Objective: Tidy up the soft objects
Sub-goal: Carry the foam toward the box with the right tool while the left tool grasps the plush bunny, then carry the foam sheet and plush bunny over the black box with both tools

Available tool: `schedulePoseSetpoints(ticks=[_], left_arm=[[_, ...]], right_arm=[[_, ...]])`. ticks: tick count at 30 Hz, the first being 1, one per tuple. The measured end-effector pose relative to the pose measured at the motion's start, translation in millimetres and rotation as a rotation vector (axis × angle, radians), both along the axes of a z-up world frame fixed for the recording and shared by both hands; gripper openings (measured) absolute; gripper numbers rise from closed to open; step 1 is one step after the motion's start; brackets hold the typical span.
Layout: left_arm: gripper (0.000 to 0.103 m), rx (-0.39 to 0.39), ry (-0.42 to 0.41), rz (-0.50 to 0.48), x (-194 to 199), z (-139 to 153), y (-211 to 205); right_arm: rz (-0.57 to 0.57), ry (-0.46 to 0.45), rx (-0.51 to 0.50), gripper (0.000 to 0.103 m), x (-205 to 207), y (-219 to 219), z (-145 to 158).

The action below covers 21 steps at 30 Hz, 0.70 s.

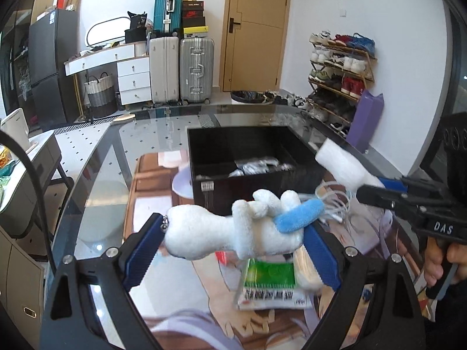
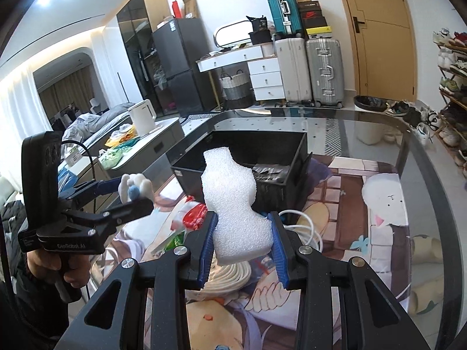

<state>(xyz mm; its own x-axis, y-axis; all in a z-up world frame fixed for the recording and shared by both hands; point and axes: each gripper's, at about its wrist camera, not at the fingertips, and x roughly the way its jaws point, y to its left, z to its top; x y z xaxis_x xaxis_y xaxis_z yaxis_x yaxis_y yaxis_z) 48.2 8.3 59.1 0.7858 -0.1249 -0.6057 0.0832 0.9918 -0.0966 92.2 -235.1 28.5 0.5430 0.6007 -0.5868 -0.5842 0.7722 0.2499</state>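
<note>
My left gripper (image 1: 233, 233) is shut on a white plush toy (image 1: 233, 233) with a blue part (image 1: 300, 214), held above the mat in front of the black box (image 1: 248, 137). It also shows in the right wrist view (image 2: 134, 188). My right gripper (image 2: 242, 227) is shut on a white foam piece (image 2: 230, 201), held above the mat near the box (image 2: 262, 145). In the left wrist view the foam (image 1: 341, 166) hangs by the box's right front corner. The box holds silver packets (image 1: 256, 166).
A picture mat (image 2: 364, 204) covers the glass table (image 2: 379, 122). A green and white packet (image 1: 271, 283), a red packet (image 2: 194, 215) and a coiled white cable (image 2: 303, 224) lie on the mat. Suitcases, drawers and a shoe rack stand behind.
</note>
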Motion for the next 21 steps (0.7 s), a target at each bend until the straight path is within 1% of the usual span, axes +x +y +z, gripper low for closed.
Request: schedulePoseSetpoints(ticks=[5,16,21], left_arm=[[0.092,0.003,-0.004,0.016,13.3,2.9,1.3],[0.092,0.027,-0.028,0.001,45.5,15.4,-1.9],[0.092,0.018,-0.026,0.006,60.4,15.6,-0.8]], right_arm=[[-0.008,-0.007,-0.017,0.036,7.2,6.6,6.9],[-0.051,-0.014,-0.029,0.036,37.0,20.8,20.0],[-0.055,-0.018,-0.039,0.036,48.4,29.1,23.9]])
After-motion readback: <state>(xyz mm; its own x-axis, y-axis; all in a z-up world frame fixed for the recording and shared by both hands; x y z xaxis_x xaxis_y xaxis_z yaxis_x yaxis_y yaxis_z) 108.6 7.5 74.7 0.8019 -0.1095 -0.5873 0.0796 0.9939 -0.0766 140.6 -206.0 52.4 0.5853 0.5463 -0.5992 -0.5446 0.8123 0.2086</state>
